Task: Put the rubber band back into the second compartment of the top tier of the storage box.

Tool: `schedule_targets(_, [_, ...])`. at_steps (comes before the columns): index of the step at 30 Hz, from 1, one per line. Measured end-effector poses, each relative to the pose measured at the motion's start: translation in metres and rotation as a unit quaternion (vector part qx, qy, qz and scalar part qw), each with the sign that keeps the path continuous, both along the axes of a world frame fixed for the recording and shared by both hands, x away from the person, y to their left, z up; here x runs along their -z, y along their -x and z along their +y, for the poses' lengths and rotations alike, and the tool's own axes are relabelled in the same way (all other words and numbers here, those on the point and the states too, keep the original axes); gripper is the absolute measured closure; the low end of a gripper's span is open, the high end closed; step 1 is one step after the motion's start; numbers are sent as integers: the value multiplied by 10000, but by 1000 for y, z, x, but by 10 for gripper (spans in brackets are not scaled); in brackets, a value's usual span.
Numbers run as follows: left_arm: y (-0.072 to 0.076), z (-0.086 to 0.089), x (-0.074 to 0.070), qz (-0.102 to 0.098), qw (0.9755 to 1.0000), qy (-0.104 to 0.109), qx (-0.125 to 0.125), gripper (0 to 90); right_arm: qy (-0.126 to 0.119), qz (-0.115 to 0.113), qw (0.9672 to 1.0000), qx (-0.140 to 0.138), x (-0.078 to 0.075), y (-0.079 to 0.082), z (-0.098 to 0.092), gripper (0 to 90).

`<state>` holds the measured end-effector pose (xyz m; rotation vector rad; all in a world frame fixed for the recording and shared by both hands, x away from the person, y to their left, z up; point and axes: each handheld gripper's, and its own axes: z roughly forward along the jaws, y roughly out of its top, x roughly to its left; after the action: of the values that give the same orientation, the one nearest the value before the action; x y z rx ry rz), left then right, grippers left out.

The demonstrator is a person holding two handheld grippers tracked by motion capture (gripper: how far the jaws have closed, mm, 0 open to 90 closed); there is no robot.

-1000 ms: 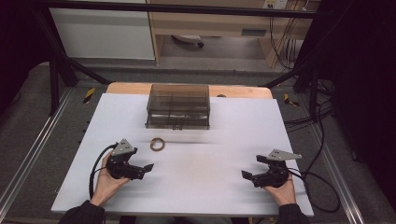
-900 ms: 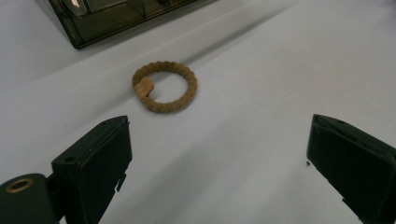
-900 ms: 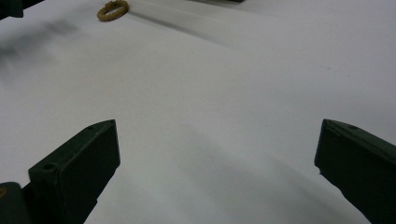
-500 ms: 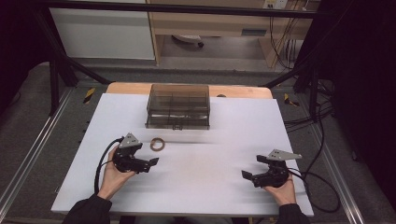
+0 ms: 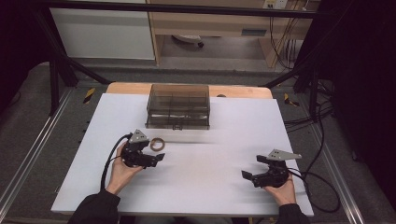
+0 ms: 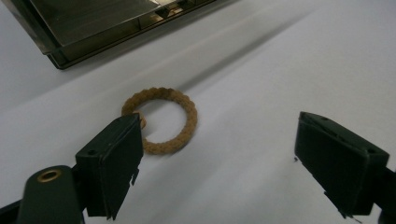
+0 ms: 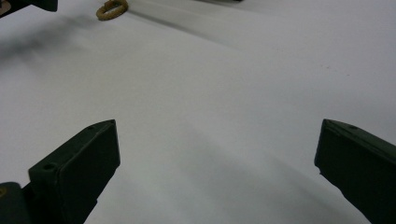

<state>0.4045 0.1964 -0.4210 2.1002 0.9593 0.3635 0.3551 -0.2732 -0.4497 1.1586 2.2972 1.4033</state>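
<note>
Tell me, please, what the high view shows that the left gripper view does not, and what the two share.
The high view alone takes in the whole white table, both of the person's hands, and the right gripper with its jaws open over bare surface. The left gripper view alone reveals the braided texture of the small tan fibre ring and that the left gripper, jaws apart and just closing, does not yet clasp it. Both share the ring, the smoky translucent plastic compartment box and the tabletop.

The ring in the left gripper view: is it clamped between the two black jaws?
No. The ring lies flat on the white table, just beyond the left gripper, whose jaws stand wide apart.
</note>
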Motion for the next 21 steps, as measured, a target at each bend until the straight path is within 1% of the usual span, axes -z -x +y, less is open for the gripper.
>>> schedule_targets(2, [-2,-2,0,-4,10000,2,-38,171,4,2,10000,0,0,0,0,8])
schedule_targets(3, [-3,-3,1,3,10000,43,-61,171,4,2,10000,0,0,0,0,8])
schedule_targets(4, [-4,-3,1,19,10000,45,-69,190,6,4,10000,-6,0,0,0,7])
schedule_targets(10, [-10,-9,6,70,9998,-65,-186,258,10,15,10000,1,0,0,0,8])
schedule_targets(15, [-16,-11,8,95,9997,-96,-209,331,14,16,10000,0,0,0,0,7])
schedule_targets(17, [-17,-11,9,106,9996,-107,-239,345,11,12,10000,5,0,0,0,7])
schedule_targets(19, [-18,-12,11,120,9995,-118,-249,389,25,-4,10000,-18,0,-1,0,7])
schedule_targets(21, [-19,-12,12,136,9995,-130,-261,402,21,3,10000,-15,0,0,0,7])
